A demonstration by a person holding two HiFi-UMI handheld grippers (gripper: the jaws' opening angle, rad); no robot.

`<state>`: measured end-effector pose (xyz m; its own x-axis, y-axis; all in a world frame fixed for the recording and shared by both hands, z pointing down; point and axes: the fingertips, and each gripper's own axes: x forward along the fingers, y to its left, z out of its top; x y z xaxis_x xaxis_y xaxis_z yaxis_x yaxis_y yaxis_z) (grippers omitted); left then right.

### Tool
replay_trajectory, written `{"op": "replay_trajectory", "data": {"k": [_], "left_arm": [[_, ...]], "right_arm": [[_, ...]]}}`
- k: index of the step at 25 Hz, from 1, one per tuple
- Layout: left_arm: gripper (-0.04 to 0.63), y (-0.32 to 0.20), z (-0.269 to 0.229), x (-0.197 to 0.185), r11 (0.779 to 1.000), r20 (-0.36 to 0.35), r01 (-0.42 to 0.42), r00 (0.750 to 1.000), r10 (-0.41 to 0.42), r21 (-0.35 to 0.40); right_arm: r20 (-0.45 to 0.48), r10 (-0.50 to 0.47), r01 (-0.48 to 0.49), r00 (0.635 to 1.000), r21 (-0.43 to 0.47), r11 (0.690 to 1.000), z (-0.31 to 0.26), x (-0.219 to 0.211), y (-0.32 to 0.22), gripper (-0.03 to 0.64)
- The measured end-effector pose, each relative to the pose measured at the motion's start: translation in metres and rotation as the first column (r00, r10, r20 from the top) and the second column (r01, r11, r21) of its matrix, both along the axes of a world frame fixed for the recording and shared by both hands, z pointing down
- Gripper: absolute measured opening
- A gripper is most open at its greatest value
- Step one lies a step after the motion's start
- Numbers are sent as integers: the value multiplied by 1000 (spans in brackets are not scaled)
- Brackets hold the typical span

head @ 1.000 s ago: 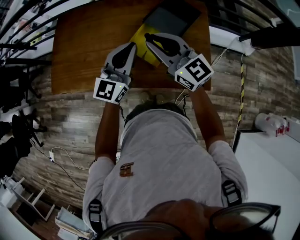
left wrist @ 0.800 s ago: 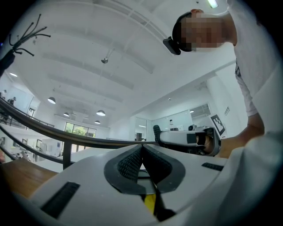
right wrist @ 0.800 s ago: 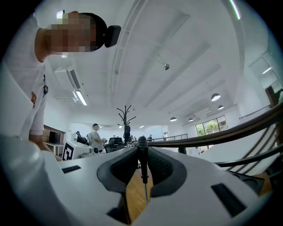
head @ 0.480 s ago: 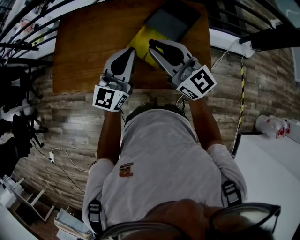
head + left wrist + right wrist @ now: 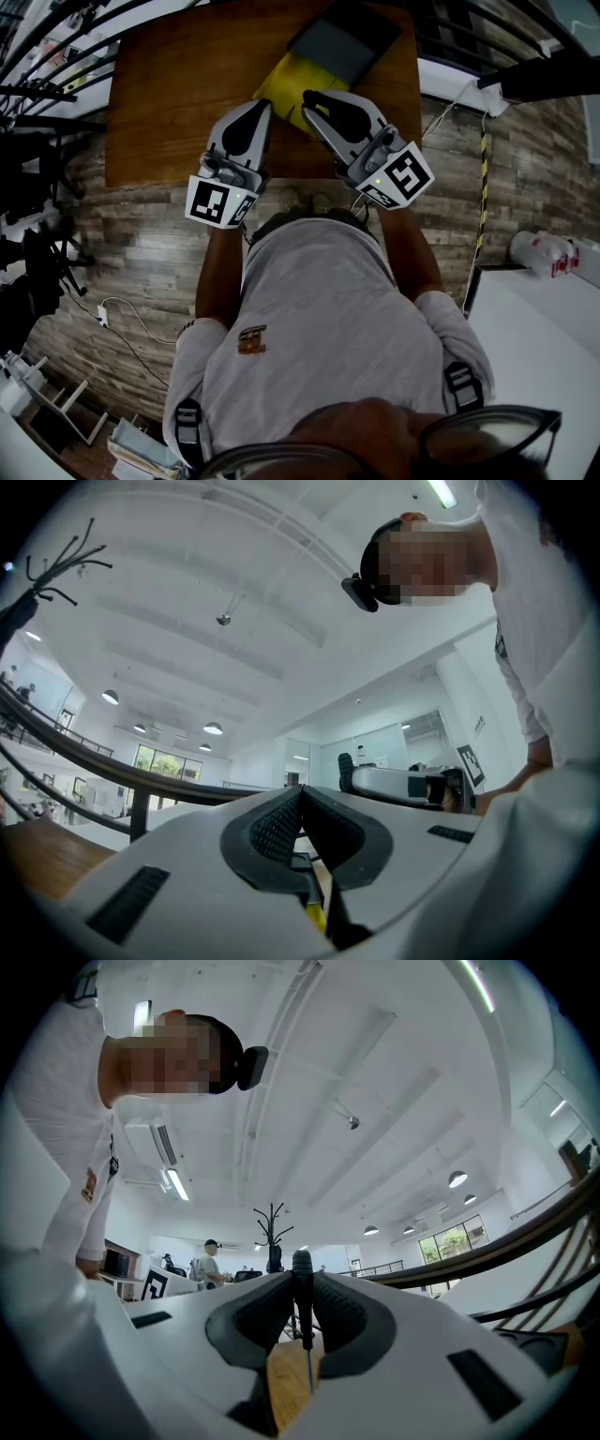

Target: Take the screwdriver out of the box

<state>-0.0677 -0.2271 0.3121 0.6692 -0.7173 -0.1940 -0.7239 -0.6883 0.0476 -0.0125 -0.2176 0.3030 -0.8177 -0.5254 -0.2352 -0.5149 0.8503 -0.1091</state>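
In the right gripper view, my right gripper (image 5: 301, 1281) is shut on a small screwdriver (image 5: 301, 1314). Its black handle stands upright between the pads and its thin shaft (image 5: 308, 1371) points down toward the wood. From the head view the same gripper (image 5: 308, 97) hangs just in front of the yellow box (image 5: 279, 84) with its dark grey lid (image 5: 342, 42); the screwdriver itself cannot be made out there. My left gripper (image 5: 262, 105) floats beside it to the left, near the box's front corner. Its jaws (image 5: 300, 791) meet with nothing between them.
The box lies at the far middle of a brown wooden table (image 5: 169, 84), whose near edge runs under both grippers. A white table (image 5: 539, 328) stands at the right. Black railings (image 5: 47, 56) and cables crowd the left, above a plank floor (image 5: 131, 253).
Both grippers have drawn back from the box toward the person. The right one, still holding the screwdriver, has shifted a little to the right.
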Motion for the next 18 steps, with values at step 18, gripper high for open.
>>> {"op": "replay_trajectory", "data": {"k": [18], "left_arm": [[18, 8, -4, 10, 1000, 2, -16, 1000, 16, 15]], "right_arm": [[-10, -27, 27, 1000, 11, 1000, -1, 3, 13, 81]]}}
